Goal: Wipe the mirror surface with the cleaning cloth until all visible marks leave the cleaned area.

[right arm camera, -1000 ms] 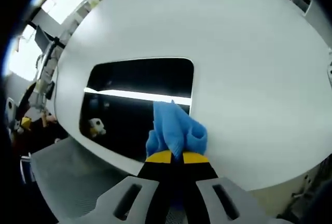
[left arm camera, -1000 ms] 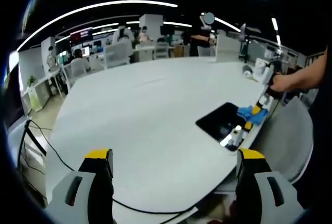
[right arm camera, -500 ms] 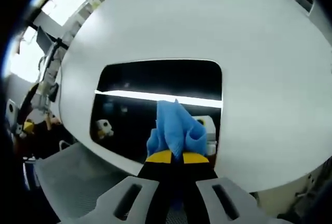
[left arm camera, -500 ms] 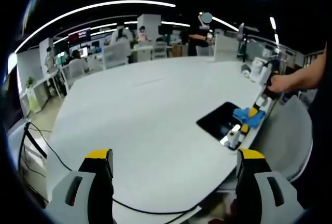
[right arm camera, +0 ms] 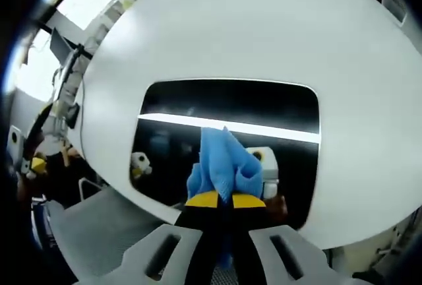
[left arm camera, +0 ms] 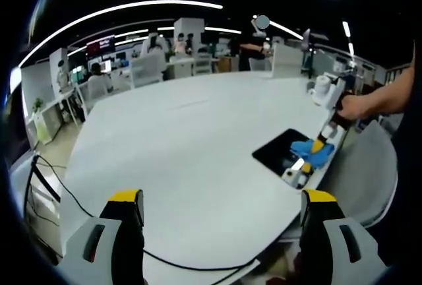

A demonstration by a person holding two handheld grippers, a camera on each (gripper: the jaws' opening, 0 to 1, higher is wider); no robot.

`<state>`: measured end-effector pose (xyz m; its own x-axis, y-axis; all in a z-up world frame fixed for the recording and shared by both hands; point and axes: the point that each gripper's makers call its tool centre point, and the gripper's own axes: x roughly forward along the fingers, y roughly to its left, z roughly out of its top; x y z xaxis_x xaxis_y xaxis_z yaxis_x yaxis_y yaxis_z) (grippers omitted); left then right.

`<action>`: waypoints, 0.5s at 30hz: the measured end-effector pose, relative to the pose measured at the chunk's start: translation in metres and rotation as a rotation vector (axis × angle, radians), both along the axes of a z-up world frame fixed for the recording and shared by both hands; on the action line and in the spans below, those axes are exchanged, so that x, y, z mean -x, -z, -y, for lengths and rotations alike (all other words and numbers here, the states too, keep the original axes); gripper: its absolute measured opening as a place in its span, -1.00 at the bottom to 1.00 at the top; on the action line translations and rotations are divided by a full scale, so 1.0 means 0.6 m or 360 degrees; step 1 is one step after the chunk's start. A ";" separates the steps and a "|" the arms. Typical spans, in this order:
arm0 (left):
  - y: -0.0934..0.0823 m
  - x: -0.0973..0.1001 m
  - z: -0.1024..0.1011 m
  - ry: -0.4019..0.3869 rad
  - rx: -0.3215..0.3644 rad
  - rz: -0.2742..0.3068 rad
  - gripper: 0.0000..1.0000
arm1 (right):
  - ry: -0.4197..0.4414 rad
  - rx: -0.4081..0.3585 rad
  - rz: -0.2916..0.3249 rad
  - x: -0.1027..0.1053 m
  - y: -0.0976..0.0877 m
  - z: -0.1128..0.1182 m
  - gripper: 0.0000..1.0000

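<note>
Now pinches the blue cloth tight in the right gripper jaws, low middle of frame. Sits further across the dark mirror on the counter than before, so mid-wipe, not done. Holds left gripper jaws spread, empty.

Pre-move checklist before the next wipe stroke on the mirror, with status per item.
1. Cloth gripped: ok. The right gripper has its jaws shut on the blue cleaning cloth.
2. Cloth over the glass: ok. It sits above the mirror near its close edge; actual contact cannot tell.
3. Mirror seated on the table: ok. It lies flat, near the table's edge.
4. Marks left on the mirror: cannot tell. Reflections of a ceiling light and the gripper cover the glass.
5. Left gripper out of the way: ok. Open, holding nothing, well away from the mirror.
6. Targets in view: ok. Both mirror and cloth are visible.
</note>
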<state>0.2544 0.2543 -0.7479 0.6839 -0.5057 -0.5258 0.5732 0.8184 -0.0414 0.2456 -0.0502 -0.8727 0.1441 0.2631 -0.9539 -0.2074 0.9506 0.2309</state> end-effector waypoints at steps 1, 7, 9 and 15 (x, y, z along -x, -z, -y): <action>0.001 0.001 -0.001 -0.0001 -0.0001 -0.0001 0.99 | -0.0009 -0.0001 0.0001 0.000 -0.001 -0.006 -1.00; 0.001 0.007 -0.006 -0.0015 -0.0004 -0.0003 0.99 | -0.0081 -0.0021 -0.0002 0.000 -0.003 -0.054 -1.00; 0.000 0.010 -0.008 -0.0022 -0.0004 -0.0003 0.99 | -0.0103 -0.0026 -0.0003 0.000 -0.002 -0.068 -1.00; 0.001 0.016 -0.014 -0.0047 0.0002 -0.0003 0.99 | -0.0162 -0.0048 -0.0010 0.002 -0.002 -0.109 -1.00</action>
